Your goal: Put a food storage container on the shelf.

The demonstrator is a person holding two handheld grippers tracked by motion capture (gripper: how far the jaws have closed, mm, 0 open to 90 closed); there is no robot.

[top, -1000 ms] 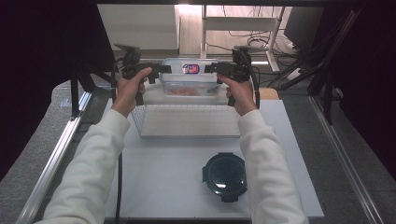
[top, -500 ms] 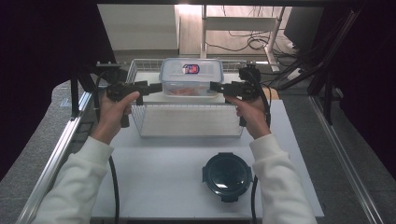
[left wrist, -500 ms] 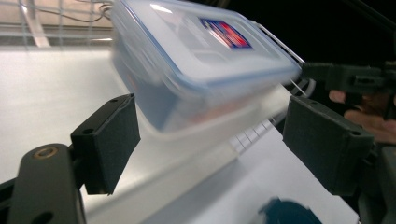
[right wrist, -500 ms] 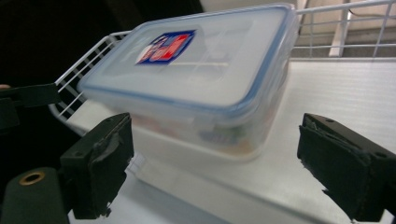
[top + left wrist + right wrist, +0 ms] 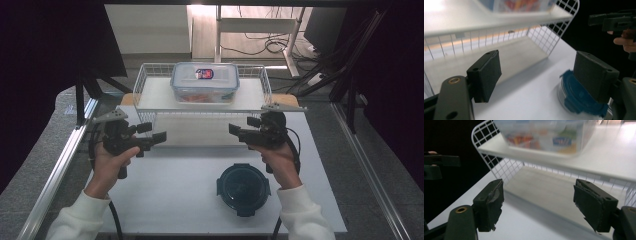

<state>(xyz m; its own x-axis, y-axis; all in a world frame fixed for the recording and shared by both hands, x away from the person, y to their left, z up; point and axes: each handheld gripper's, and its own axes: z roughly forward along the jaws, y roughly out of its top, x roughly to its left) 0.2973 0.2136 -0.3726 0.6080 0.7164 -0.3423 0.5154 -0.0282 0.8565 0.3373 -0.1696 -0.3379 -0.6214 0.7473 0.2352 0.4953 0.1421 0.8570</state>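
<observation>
My left tongs and my right tongs both hang with their jaws apart and nothing between them, low in front of the wire rack, well clear of the clear food box that sits on the rack's top shelf. The round dark-lidded container lies on the white table near my right forearm — in the left gripper view it sits just behind one jaw pad.

The box is toward the back of the shelf, so I judge it safe where it stands. The risk lies with the round container: if I reach for it one-handed with jaws this wide, the smooth lid could slip out and skid toward the table's near edge. My right sleeve is close enough to nudge it too. Swinging either tong upward carelessly could catch the rack's front wire and jolt the box — the rack looks light
</observation>
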